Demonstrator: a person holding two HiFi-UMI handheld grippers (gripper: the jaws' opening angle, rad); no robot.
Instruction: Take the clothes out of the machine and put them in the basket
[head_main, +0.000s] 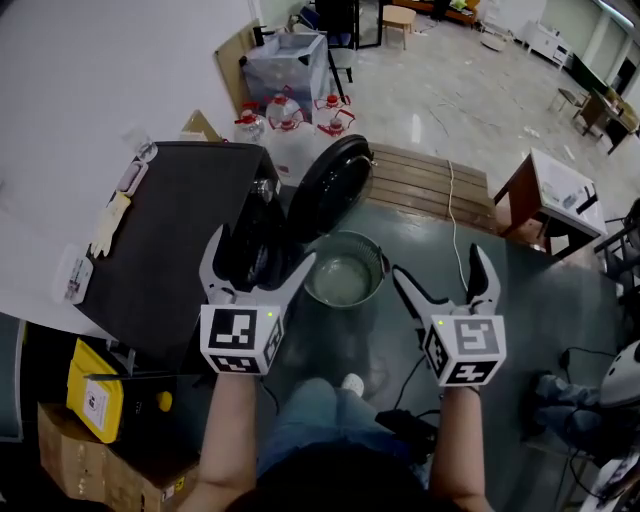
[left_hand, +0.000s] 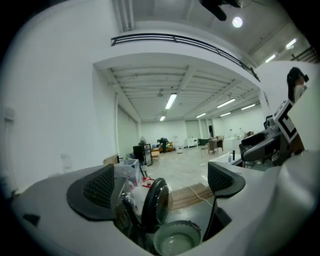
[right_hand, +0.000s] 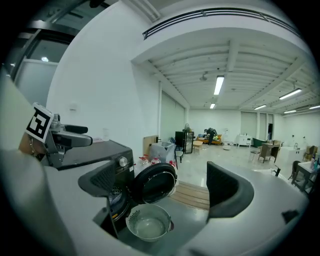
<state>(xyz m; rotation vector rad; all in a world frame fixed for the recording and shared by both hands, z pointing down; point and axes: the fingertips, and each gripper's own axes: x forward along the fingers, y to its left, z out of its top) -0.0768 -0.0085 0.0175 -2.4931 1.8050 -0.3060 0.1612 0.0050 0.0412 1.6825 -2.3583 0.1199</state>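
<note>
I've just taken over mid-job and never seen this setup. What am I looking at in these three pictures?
No robot arm here: a person holds a two-fingered gripper in each hand. The head view looks down from the person's head and shows the left gripper and the right gripper. The other two pictures come from cameras riding on each gripper, looking out between its fingers. Ahead stands a dark front-loading washing machine with its round door swung open, and an empty round basket on the floor in front of it. Both grippers are open and hold nothing.
</note>
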